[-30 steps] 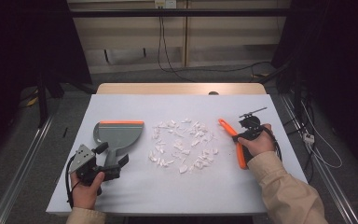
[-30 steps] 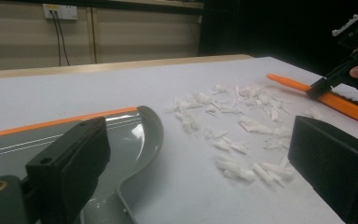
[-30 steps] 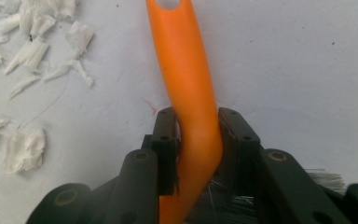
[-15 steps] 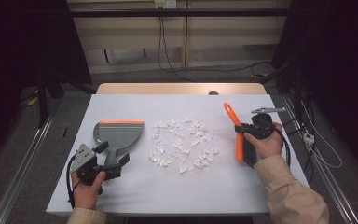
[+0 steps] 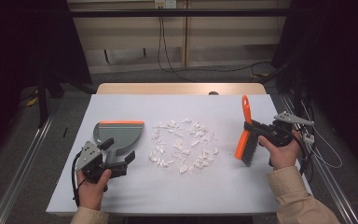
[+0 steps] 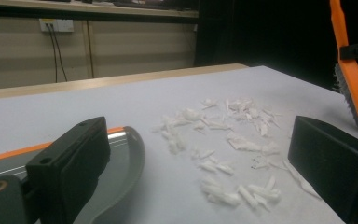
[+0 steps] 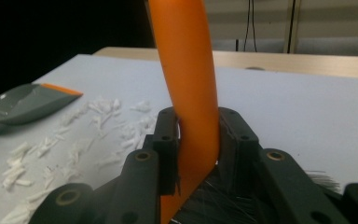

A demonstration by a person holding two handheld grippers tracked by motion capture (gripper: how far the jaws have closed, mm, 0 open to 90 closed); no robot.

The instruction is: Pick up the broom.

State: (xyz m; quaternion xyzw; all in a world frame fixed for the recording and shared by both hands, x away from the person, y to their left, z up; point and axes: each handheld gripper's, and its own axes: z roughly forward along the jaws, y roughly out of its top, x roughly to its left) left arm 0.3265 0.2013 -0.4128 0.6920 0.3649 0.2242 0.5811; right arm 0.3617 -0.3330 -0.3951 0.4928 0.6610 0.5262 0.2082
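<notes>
The right gripper [image 5: 256, 130] held the orange brush [image 5: 244, 132] near the right edge of the white tabletop [image 5: 177, 196], its jaws clamped on either side of the orange handle just above the dark bristles; in the right gripper view the handle [image 7: 186, 84] rose straight up between the two black jaws. The brush was lifted off the tabletop, its long axis running from the near side toward the far edge, handle tip pointing to the far edge and upward, bristles low and toward the person.

The left gripper [image 5: 121, 161] sat near the left front corner. Its jaws stood wide apart, and in the left gripper view the grey dustpan [image 6: 116, 158] lay by the left jaw, though whether the jaw touched it could not be told. The dustpan [image 5: 116, 135] lay flat left of centre, its orange-lipped edge toward the far side.

Between dustpan and brush, mid-tabletop, a loose scatter of white paper scraps [image 5: 182, 144] lay spread out, apart from both tools. Nothing stood between the brush and the scraps
</notes>
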